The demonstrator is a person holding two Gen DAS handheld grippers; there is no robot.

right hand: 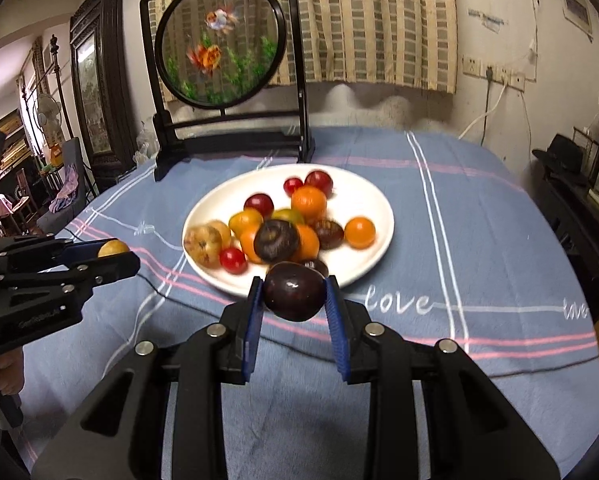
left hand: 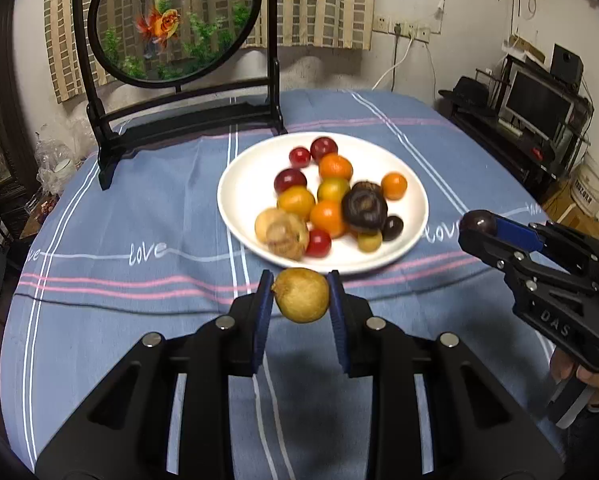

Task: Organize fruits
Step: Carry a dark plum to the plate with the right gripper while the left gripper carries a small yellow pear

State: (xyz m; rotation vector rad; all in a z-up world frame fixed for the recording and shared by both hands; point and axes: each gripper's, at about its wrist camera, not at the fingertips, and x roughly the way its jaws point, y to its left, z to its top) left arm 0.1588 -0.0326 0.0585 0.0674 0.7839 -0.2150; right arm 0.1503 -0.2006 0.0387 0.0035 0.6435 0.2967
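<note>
A white plate on the blue striped tablecloth holds several small fruits: red, orange, yellow, dark purple and tan. It also shows in the right wrist view. My left gripper is shut on a tan-yellow fruit, held above the cloth just in front of the plate. My right gripper is shut on a dark purple fruit at the plate's near rim. The right gripper also shows in the left wrist view, right of the plate. The left gripper also shows in the right wrist view, left of the plate.
A black-framed round goldfish screen stands on the table behind the plate, and also shows in the right wrist view. The blue tablecloth covers the round table. Dark shelves with electronics stand at the right.
</note>
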